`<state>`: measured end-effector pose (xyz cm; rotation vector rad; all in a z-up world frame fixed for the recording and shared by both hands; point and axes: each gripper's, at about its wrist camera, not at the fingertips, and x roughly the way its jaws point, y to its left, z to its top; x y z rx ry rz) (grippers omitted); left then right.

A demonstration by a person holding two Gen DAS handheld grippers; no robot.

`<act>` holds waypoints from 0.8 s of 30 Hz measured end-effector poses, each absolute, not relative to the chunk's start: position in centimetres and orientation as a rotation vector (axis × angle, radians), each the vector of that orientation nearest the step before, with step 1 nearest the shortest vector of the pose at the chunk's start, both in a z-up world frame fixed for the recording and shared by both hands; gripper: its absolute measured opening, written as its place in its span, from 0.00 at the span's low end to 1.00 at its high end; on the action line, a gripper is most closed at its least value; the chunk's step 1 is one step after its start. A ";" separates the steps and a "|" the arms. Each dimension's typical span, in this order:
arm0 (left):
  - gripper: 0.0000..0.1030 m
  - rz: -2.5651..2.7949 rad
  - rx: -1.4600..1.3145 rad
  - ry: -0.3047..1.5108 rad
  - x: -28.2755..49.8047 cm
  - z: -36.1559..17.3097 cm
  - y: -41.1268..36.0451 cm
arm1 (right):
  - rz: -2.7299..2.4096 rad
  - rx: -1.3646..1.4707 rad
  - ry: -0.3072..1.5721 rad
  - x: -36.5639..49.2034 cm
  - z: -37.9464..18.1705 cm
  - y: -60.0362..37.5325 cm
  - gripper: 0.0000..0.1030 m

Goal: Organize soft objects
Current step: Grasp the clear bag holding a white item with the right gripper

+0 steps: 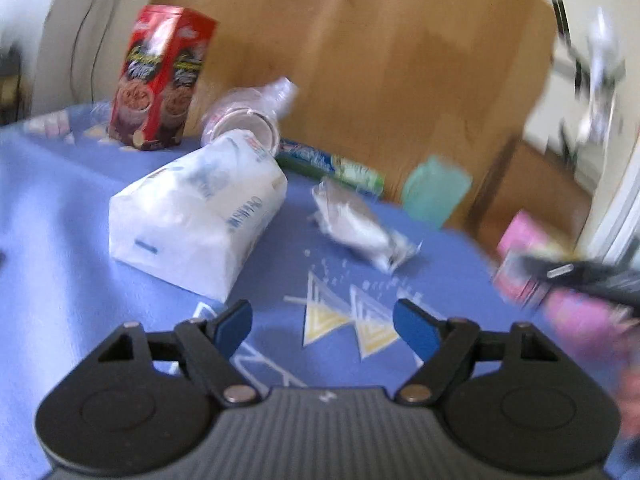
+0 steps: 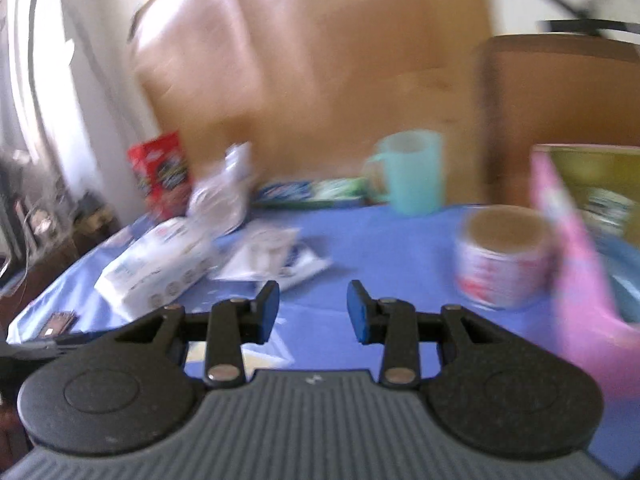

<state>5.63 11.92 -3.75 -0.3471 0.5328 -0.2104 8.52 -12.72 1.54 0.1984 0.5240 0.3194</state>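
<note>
Right now both of your grippers are empty, so the step in hand looks like choosing and reaching for a soft item. Start with the biggest: the white paper bag (image 1: 196, 224) lies on its side on the blue desk (image 1: 60, 240), ahead and to the left of your left gripper (image 1: 322, 330), whose jaws stand wide apart with nothing between them. I judge it will sag, so take it across the middle, not by a corner. The smaller crumpled white packet (image 1: 362, 226) lies ahead and slightly right of that gripper, clear of the bag; loose crumbs lie between it and the jaws.

Your right gripper (image 2: 313, 312) has its jaws partly apart, also holding nothing. The tape roll (image 2: 506, 256) sits ahead to its right, just beside a pink box (image 2: 568, 248); blur hides whether they touch.
</note>
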 end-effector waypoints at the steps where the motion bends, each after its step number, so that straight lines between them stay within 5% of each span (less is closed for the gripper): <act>1: 0.78 -0.204 -0.380 0.515 5.5 -3.8 12.5 | 0.336 0.185 0.539 9.6 1.5 -11.5 0.39; 5: 0.78 -0.236 -0.470 0.475 5.2 -4.1 13.9 | 0.354 0.113 0.589 14.8 0.9 -6.8 0.52; 7: 0.78 -0.252 -0.488 0.464 5.2 -4.1 14.2 | 0.351 0.090 0.607 17.1 0.5 -5.0 0.71; 12: 0.79 -0.301 -0.483 0.441 4.8 -4.2 14.1 | 0.312 0.060 0.670 20.7 -1.4 -2.6 0.77; 14: 0.79 -0.315 -0.479 0.432 4.7 -4.1 14.0 | 0.317 0.059 0.668 20.8 -1.8 -2.6 0.70; 16: 0.79 -0.328 -0.479 0.422 4.5 -4.1 14.0 | 0.305 0.020 0.660 20.3 -1.7 -2.6 0.42; 19: 0.79 -0.336 -0.483 0.418 4.5 -4.1 14.0 | 0.324 0.042 0.673 20.1 -1.3 -3.4 0.27; 20: 0.79 -0.339 -0.484 0.417 4.5 -4.1 14.1 | 0.323 0.036 0.669 19.7 -1.2 -3.6 0.10; 24: 0.81 -0.340 -0.493 0.412 4.4 -4.1 14.2 | 0.330 0.028 0.675 17.5 -1.3 -4.5 0.08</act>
